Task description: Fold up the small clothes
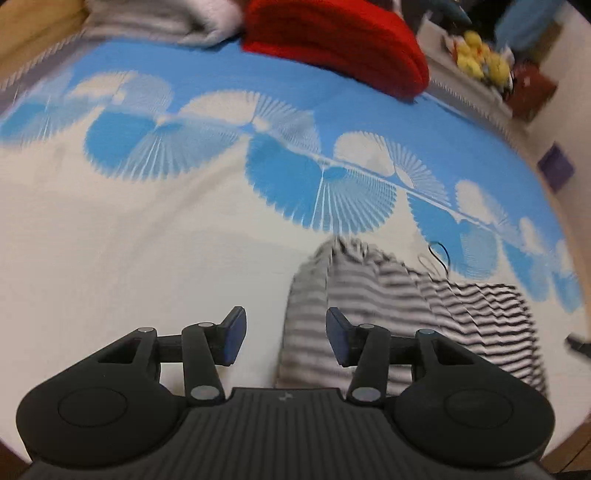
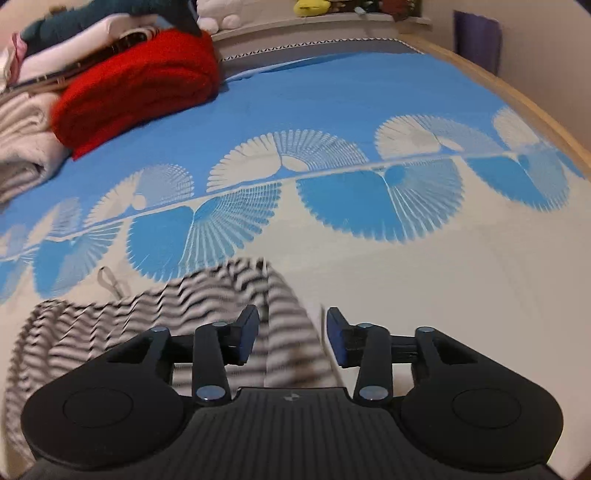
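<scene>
A small black-and-white striped garment lies crumpled on the white part of a blue-and-white bedspread. In the left wrist view it lies ahead and to the right. My left gripper is open and empty, its right finger over the garment's left edge. In the right wrist view the same garment lies ahead and to the left, with a drawstring loop beside it. My right gripper is open, with a striped fold lying between and below its fingers.
A folded red knit and pale folded clothes sit at the bed's far end, also in the right wrist view. A shelf with yellow toys stands beyond. The bed's wooden edge runs on the right.
</scene>
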### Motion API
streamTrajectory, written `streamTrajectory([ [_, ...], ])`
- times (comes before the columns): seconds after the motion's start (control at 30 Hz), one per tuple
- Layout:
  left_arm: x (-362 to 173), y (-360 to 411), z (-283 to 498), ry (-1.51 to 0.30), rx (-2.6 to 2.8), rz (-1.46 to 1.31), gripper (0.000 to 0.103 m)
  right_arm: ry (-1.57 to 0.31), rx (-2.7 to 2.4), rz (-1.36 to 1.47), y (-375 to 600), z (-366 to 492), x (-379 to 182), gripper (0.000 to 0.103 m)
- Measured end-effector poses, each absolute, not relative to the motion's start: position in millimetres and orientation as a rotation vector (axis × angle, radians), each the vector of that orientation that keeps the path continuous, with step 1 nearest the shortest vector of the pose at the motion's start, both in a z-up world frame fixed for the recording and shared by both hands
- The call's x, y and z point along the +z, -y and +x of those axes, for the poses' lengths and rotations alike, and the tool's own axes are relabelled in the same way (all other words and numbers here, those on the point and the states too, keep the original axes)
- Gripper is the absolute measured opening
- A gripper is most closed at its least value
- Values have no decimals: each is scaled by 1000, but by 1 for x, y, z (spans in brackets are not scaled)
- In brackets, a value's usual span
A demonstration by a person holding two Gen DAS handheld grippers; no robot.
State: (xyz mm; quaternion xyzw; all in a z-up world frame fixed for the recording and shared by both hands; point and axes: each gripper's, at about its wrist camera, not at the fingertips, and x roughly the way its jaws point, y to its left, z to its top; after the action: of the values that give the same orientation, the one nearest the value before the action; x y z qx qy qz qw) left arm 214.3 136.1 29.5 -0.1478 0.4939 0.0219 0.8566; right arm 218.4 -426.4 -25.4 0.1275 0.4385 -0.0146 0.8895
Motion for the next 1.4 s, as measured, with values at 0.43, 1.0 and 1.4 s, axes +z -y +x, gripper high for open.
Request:
streamTrajectory([
  [0.43,-48,-147,191,-1345,21,-493,44,-1124,-132,489,454,161,-95,43],
  [1.0,-6,-133,163,-1093,89,-365,0,-972,-39,540,474,135,-69,3],
  [1.4,-12,-104,176,-1120,183,-145,24,-1025,-285,442,485,139,-77,3],
])
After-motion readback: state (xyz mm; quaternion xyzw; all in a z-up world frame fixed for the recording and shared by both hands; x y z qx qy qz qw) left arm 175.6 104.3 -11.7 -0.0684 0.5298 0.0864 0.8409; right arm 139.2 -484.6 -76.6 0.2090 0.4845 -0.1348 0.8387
